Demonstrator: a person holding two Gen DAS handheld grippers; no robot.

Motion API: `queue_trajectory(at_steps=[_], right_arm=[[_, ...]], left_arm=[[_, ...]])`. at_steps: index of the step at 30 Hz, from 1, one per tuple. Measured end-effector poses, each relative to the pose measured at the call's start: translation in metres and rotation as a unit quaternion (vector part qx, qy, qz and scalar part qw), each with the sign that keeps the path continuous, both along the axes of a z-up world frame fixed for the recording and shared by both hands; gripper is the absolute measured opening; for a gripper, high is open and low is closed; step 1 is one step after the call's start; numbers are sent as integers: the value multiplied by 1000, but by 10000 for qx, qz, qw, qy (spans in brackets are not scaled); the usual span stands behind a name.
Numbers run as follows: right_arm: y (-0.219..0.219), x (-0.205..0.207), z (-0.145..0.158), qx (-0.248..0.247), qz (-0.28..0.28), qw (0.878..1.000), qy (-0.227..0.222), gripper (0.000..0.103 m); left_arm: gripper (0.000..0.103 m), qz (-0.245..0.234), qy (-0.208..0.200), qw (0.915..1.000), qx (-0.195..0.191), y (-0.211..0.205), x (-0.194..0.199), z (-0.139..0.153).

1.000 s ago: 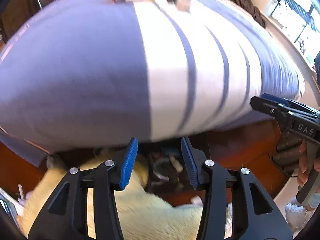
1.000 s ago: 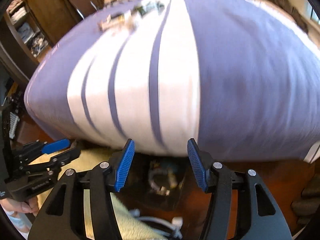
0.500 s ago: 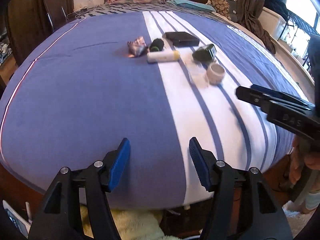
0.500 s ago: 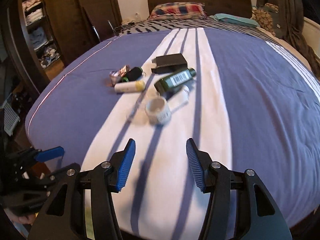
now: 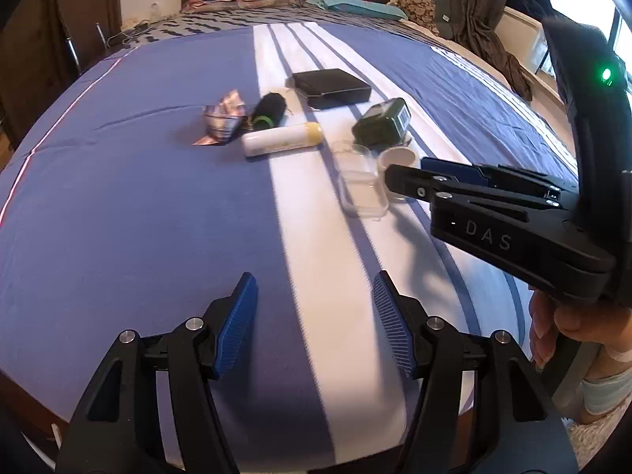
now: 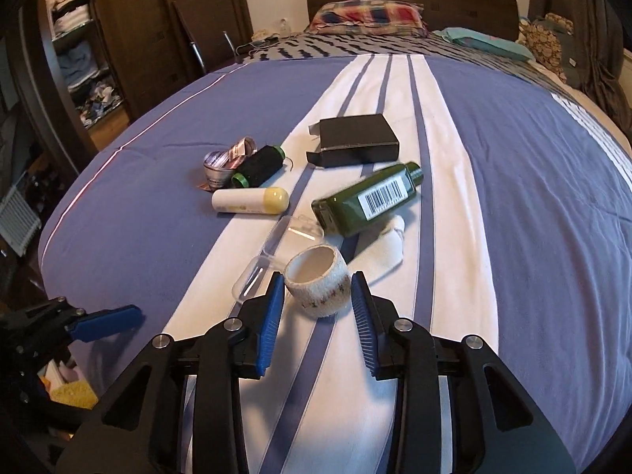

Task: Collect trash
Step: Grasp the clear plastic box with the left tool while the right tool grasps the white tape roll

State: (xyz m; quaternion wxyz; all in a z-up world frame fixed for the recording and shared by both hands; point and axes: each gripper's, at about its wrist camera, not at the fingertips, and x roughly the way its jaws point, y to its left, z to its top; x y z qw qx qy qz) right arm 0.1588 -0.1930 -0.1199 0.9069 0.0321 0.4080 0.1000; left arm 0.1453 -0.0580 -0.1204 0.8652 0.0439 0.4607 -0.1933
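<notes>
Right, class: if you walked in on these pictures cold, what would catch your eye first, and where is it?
First, the right tongs, open around a white tape roll on the bed's white stripe. Just beyond lies a cluster of litter: a green bottle with a barcode, a black box and a white tube. The left tongs hover open near the bed's edge.
</notes>
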Motion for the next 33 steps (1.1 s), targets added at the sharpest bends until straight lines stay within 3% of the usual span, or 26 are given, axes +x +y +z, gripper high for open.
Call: queue_trajectory(at_steps=[7, 13, 19, 23, 27, 33], right_arm=[[-3, 15, -9, 93, 58, 9997, 217, 38], [-14, 10, 1, 293, -15, 9996, 22, 34], [-45, -4, 26, 281, -470, 9980, -329, 34], [-59, -12, 31, 327, -646, 9965, -424, 34], [-60, -19, 31, 327, -686, 9961, -451, 34], [-54, -34, 30, 273, -605, 9969, -421, 34]], left_arm=[[58, -31, 11, 10000, -65, -8, 8, -4], [58, -79, 11, 9999, -154, -15, 19, -2], [57, -198, 6, 9996, -220, -33, 39, -3], [53, -152, -10, 9997, -204, -43, 53, -8], [33, -72, -81, 9999, 5, -49, 64, -11], [31, -80, -42, 9999, -44, -38, 52, -9]])
